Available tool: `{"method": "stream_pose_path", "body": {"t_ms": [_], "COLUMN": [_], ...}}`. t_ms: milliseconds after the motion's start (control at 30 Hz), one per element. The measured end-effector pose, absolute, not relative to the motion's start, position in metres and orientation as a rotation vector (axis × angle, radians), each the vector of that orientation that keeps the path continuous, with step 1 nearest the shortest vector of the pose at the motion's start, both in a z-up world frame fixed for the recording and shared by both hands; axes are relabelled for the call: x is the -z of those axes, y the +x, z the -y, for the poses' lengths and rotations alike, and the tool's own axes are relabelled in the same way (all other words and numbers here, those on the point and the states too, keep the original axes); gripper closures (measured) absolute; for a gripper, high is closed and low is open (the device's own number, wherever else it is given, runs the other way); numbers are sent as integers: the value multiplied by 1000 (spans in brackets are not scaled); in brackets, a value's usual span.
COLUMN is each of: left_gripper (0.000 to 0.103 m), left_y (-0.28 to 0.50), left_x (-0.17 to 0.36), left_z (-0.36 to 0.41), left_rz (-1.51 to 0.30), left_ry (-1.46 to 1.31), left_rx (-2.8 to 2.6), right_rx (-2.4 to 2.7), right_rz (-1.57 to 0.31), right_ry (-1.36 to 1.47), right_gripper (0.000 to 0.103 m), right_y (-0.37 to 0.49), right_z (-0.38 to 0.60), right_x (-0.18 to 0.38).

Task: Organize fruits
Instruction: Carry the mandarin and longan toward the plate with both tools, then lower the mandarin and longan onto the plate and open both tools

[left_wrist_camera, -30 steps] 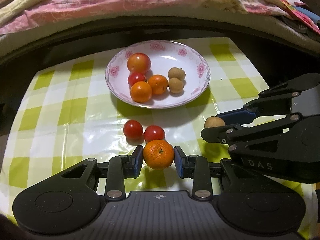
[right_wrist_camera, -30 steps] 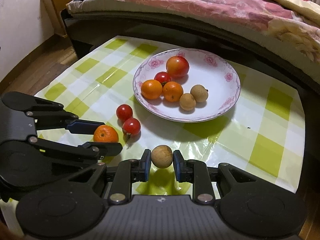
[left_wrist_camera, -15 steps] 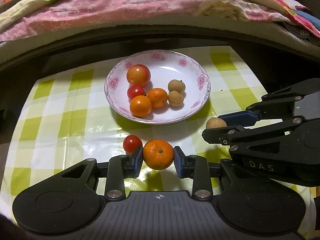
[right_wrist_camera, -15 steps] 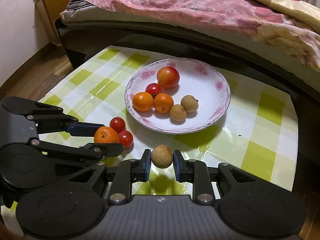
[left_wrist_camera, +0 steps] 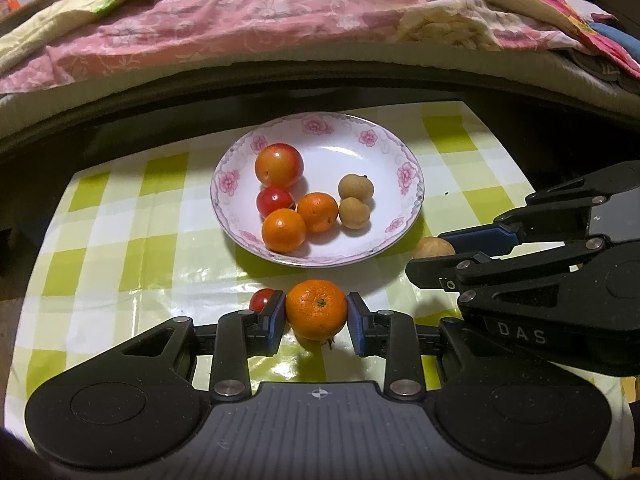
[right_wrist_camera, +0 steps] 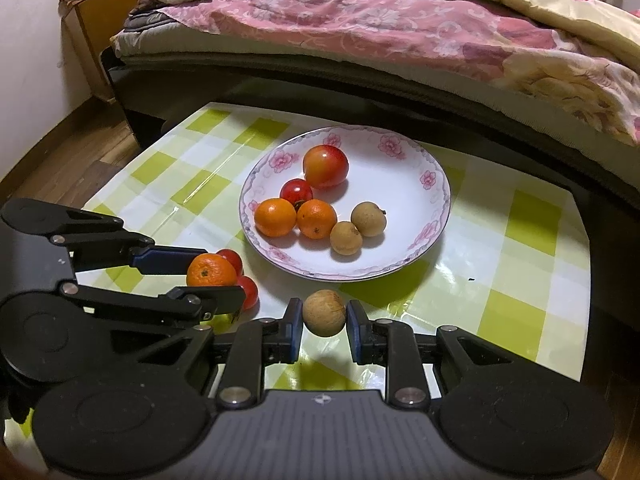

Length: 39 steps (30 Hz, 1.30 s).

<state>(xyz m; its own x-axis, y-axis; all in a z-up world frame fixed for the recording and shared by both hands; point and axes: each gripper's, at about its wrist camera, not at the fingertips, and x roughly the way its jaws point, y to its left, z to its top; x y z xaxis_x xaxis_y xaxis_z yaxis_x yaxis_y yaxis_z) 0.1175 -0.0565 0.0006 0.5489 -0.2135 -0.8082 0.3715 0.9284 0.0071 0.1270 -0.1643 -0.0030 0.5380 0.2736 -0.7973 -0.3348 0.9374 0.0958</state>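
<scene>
Both fruits just came up off the surface: left hand-held gripper [left_wrist_camera: 316, 316] is clamped on the mandarin [left_wrist_camera: 316, 309], right hand-held gripper [right_wrist_camera: 323, 316] on the longan [right_wrist_camera: 323, 312], both hovering near the plate's [right_wrist_camera: 400, 148] front rim, so they're probably going in next.

Right gripper [right_wrist_camera: 323, 320] closed on a brown round fruit [right_wrist_camera: 324, 312], held near the near rim of the flowered plate [right_wrist_camera: 404, 264]. On the left, left gripper [right_wrist_camera: 216, 274] clamped on a mandarin [right_wrist_camera: 210, 270], two small red tomatoes [right_wrist_camera: 248, 290] just behind. On the plate: two mandarins, two tomatoes, two brown fruits. Checked green tablecloth [right_wrist_camera: 528, 248] below, bed far behind.
</scene>
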Motion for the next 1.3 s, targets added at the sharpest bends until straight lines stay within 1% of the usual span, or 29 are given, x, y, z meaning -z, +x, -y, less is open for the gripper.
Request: {"method": "stream_pose_path", "body": {"t_ms": [800, 1300], "left_gripper": [64, 65], "left_y": [135, 163], "left_x": [-8, -4], "left_z": [55, 58], "left_rz": [-888, -872], "left_ry": [160, 147], "left_rx": [323, 300], "right_rx": [-323, -304], "right_rz": [-892, -863], "right_ry": [-47, -34], "right_gripper": [76, 76], "right_y": [142, 172], "right_z": [166, 169], "right_x": [-7, -9]}}
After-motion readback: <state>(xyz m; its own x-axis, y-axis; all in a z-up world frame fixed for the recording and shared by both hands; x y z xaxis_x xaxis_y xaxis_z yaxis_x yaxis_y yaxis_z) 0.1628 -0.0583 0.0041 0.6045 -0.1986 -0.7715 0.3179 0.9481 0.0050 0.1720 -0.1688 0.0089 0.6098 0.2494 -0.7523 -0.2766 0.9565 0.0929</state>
